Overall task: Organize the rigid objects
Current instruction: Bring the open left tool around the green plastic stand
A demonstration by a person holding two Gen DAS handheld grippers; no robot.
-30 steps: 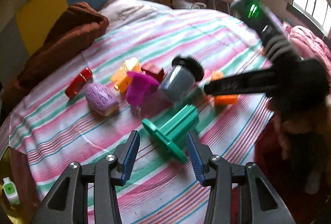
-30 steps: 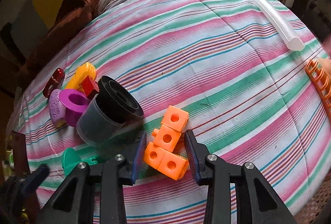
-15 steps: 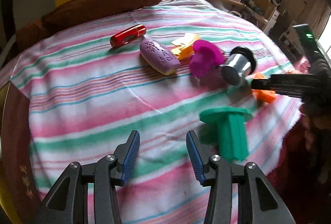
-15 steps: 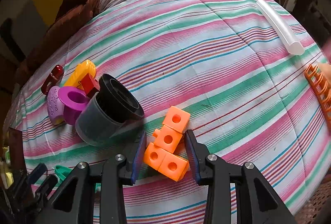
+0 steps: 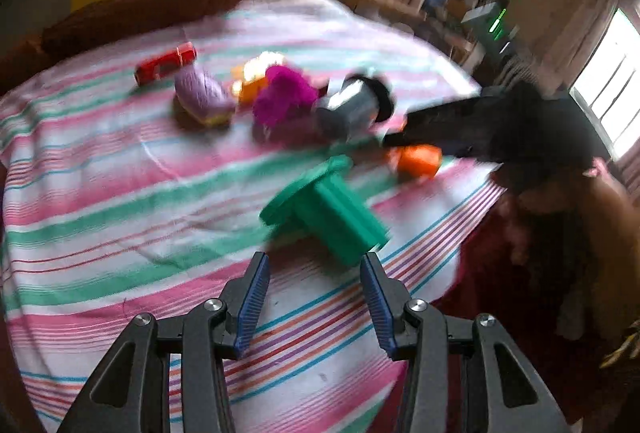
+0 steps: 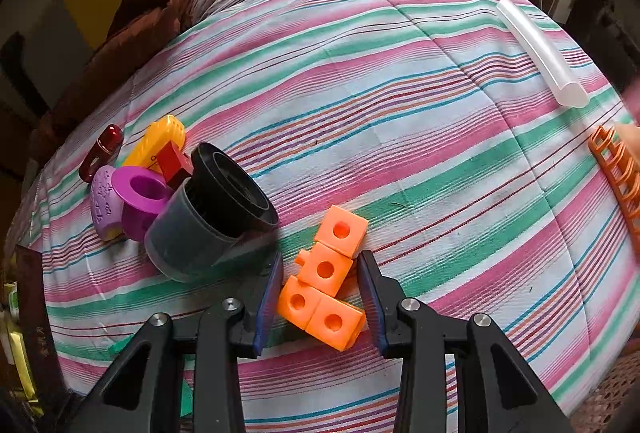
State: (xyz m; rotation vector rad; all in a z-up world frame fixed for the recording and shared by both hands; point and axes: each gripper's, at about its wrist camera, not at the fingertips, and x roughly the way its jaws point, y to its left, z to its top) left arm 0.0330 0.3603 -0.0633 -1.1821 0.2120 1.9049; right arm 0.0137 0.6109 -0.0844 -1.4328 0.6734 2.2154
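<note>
Currently orange blocks [image 6: 324,287] between spread right tongs [image 6: 320,289], untouched

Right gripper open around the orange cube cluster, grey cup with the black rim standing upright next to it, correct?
Not quite. The grey cup with the black rim lies on its side, mouth facing the camera, as the right wrist view shows. The rest holds: the right gripper is open around the orange cube cluster.

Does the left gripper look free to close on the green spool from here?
Probably yes: the left gripper is open, the green spool lies just ahead of it, nothing between.
</note>
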